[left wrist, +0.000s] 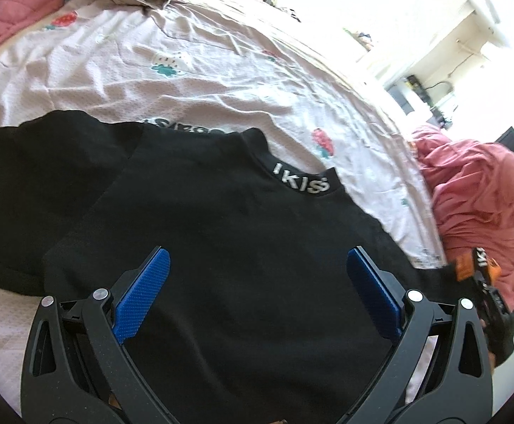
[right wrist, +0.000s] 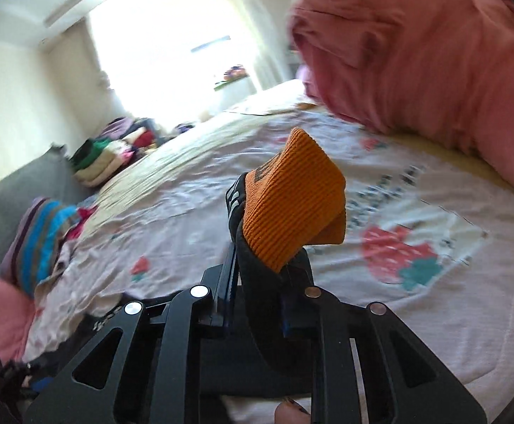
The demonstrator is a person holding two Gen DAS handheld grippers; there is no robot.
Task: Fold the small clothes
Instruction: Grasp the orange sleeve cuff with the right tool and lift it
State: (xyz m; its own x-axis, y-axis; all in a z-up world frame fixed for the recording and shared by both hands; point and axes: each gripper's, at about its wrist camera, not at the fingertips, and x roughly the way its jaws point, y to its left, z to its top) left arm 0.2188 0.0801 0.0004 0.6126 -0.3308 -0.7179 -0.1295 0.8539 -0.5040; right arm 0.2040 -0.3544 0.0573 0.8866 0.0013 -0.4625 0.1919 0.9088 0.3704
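Two tools share this soft, light black sweater (left wrist: 221, 247) on the bed (left wrist: 186, 70): your left tool (left wrist: 257, 275) hangs spread above its chest, your right tool (right wrist: 260, 268) pinches the limp orange cuff (right wrist: 292, 194)—grip hems, not middles.

shirt (left wrist: 221, 240) on bedsheet (left wrist: 186, 81) (blanket (left wrist: 483, 198) right)

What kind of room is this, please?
Most likely a bedroom: a bed under a strawberry-print sheet, a rumpled pink blanket, and folded clothes stacked by a bright window.
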